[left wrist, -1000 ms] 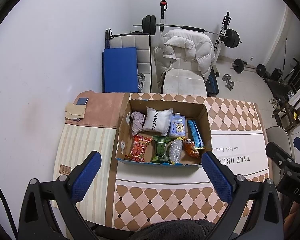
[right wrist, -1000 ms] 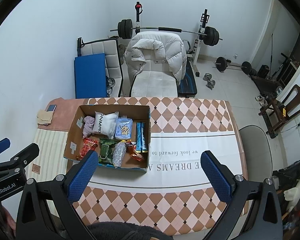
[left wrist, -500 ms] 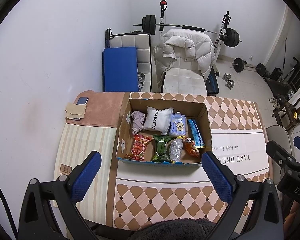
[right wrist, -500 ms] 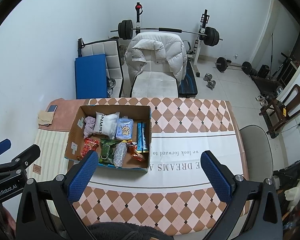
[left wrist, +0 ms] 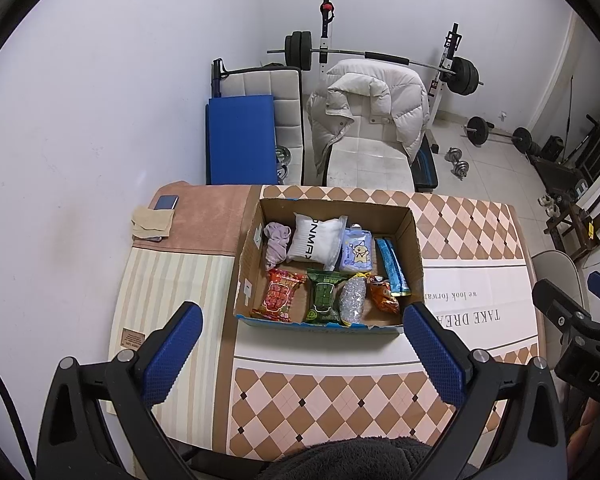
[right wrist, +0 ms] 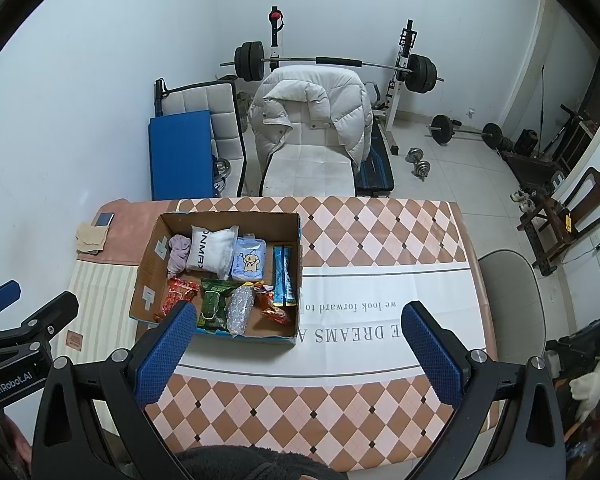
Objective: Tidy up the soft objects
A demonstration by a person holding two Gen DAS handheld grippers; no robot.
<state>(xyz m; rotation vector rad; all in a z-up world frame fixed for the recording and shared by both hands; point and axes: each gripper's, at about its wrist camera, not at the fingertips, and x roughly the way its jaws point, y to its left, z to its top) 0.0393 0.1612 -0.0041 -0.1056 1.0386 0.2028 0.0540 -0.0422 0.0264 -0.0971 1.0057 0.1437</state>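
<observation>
An open cardboard box (left wrist: pixel 415 240) (right wrist: pixel 148 256) stands on the table. Inside lie a white pillow pack (left wrist: pixel 315 239) (right wrist: pixel 212 249), a pinkish cloth (left wrist: pixel 277 238) (right wrist: pixel 178 254), a pale blue tissue pack (left wrist: pixel 356 250) (right wrist: pixel 249 260), a blue stick pack (left wrist: pixel 392 265) (right wrist: pixel 284 276), a red snack bag (left wrist: pixel 279 295), a green snack bag (left wrist: pixel 323 295) (right wrist: pixel 215 304), a silvery pack (left wrist: pixel 352 299) (right wrist: pixel 239 308) and an orange bag (left wrist: pixel 384 299) (right wrist: pixel 272 304). My left gripper (left wrist: pixel 300 354) hovers open above the box's near side. My right gripper (right wrist: pixel 296 354) is open, high over the table right of the box.
A phone (left wrist: pixel 166 202) and a beige cloth (left wrist: pixel 153 222) lie at the table's far left corner. Beyond the table stand a chair with a white puffer jacket (left wrist: pixel 374 108), a blue mat (left wrist: pixel 240 138) and a barbell rack (left wrist: pixel 380 56). A grey chair (right wrist: pixel 512 300) sits at the right edge.
Both views have shifted only slightly; the box appears a touch farther down in the frames. Both grippers stay open.
</observation>
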